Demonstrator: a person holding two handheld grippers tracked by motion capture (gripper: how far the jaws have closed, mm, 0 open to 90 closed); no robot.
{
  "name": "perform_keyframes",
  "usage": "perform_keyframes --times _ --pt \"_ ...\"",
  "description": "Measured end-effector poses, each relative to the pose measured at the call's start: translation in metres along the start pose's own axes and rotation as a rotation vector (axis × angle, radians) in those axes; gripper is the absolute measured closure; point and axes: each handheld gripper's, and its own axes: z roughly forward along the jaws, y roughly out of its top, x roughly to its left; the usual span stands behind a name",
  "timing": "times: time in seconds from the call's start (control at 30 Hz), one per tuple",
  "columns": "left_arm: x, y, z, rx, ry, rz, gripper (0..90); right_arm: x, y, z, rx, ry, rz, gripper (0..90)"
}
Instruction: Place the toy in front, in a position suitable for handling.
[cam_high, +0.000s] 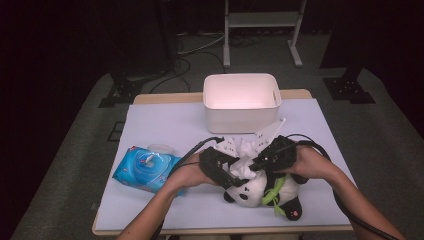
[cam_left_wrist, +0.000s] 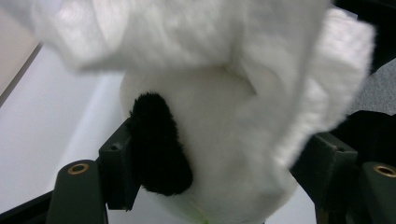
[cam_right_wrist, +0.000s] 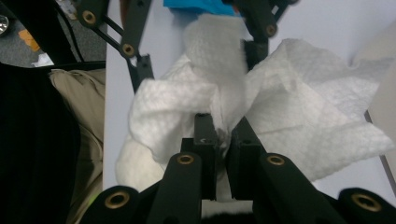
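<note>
While the panda (cam_high: 260, 192) lies on the counter (cam_high: 165, 125) near its front edge, a white bin (cam_high: 241, 102) stands behind it toward the far side, and a blue wipes pack (cam_high: 145, 170) lies well to the left, just beside the left forearm. A crumpled tissue (cam_high: 243, 150) sits over the panda's head, between the two grippers, and hides most of the head from above.

The left gripper (cam_high: 231, 179) comes in from the left, its hand wrapped round the body, and its fingers (cam_left_wrist: 119, 170) stand on either side of the panda's head, one beside a black ear; they look to rest against the fur, though blur makes the contact on the far side hard to tell. The right gripper (cam_high: 256, 164) reaches in from the right and points leftward toward the other; its fingers (cam_right_wrist: 205, 140) are pinched together on a fold of the tissue, which spreads out wide beyond them
</note>
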Motion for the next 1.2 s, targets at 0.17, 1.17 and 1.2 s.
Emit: perform_keyframes --times 0.17,1.17,1.2 --pt "-0.001 -0.001 0.000 0.011 -0.002 0.002 26.7 -0.002 -0.012 -0.006 0.038 -0.022 0.024 83.0" --pt "-0.002 -0.007 0.002 -0.018 -0.045 0.008 28.8 0.011 0.004 -0.008 0.030 0.013 -0.029 82.5" --pt "-0.003 -0.006 0.001 -0.019 -0.045 0.013 28.8 0.011 0.007 -0.007 0.025 0.013 -0.028 82.6"
